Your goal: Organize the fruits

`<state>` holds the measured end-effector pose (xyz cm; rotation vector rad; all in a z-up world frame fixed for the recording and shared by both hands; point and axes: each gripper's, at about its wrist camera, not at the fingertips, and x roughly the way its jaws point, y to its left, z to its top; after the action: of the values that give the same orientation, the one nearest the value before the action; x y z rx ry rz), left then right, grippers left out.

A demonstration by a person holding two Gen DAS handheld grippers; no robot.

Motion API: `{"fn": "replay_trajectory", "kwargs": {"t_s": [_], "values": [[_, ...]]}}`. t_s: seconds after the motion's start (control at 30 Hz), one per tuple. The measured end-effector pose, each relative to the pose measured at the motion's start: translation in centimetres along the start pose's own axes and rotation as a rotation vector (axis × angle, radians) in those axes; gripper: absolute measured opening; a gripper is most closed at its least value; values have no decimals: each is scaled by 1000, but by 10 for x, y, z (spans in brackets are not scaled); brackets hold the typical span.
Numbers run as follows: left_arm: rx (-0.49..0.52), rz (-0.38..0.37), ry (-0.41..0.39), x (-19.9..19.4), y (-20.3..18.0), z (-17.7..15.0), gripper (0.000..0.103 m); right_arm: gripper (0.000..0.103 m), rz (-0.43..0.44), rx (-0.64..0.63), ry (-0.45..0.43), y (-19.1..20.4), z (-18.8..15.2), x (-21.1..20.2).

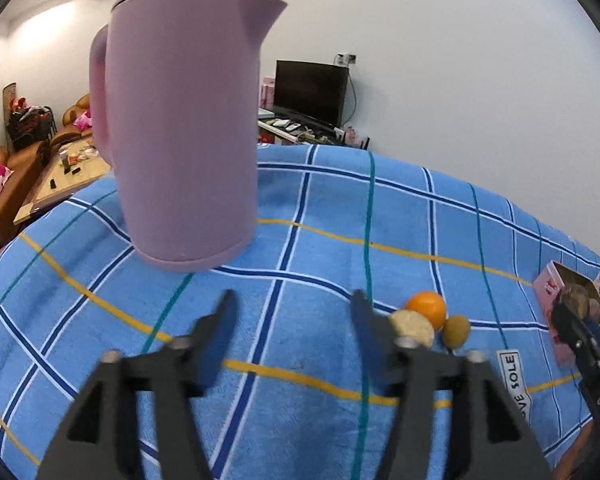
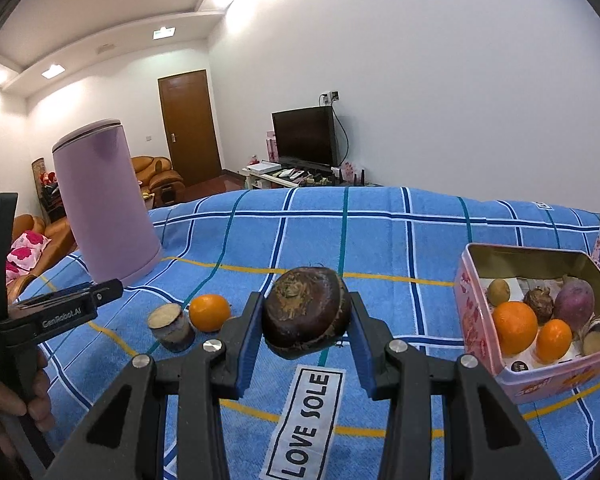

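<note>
Right gripper (image 2: 306, 334): fingers clamped on a dark brown chestnut (image 2: 306, 312), held above the blue checked cloth (image 2: 380, 240), over the "LOVE SOLE" label (image 2: 306, 424).
Left gripper (image 1: 292, 316): fingers spread apart with nothing between them, over the cloth.
Loose pieces: an orange (image 2: 209, 312), a cut root piece (image 2: 171, 326) touching it, and in the left view a small kiwi (image 1: 456, 330) just beside them, mid-cloth.
Tin (image 2: 476, 320): near the right edge of the surface, holding two oranges, a purple root and other pieces.
Kettle (image 1: 184, 128): lilac, upright, toward the far left corner.
</note>
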<state>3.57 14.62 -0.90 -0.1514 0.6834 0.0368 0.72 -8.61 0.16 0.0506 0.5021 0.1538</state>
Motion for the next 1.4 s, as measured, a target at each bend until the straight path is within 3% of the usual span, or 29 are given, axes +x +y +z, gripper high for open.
{"fn": "replay_trajectory", "kwargs": {"t_s": [0.1,0.2,0.27,0.4,0.53,0.7,0.87,1.4], "values": [[71,-82,22,1,-17,-3,72,43,8,-5,6,1,0,1],[218,-76,44,7,-48,-12,72,43,12,-1,9,0,1,2],[264,-56,69,14,-60,-15,70,43,14,5,14,-1,1,3],[211,-85,157,37,-59,-8,57,43,23,15,26,-2,1,4],[257,-107,182,45,-69,-13,39,43,31,16,34,-2,2,6],[226,-114,161,38,-63,-13,39,43,33,14,32,0,2,6],[184,-76,88,17,-55,-17,39,43,34,-2,22,3,1,5],[215,9,13,-15,-80,-35,39,43,30,-72,1,9,-8,-15]]}}
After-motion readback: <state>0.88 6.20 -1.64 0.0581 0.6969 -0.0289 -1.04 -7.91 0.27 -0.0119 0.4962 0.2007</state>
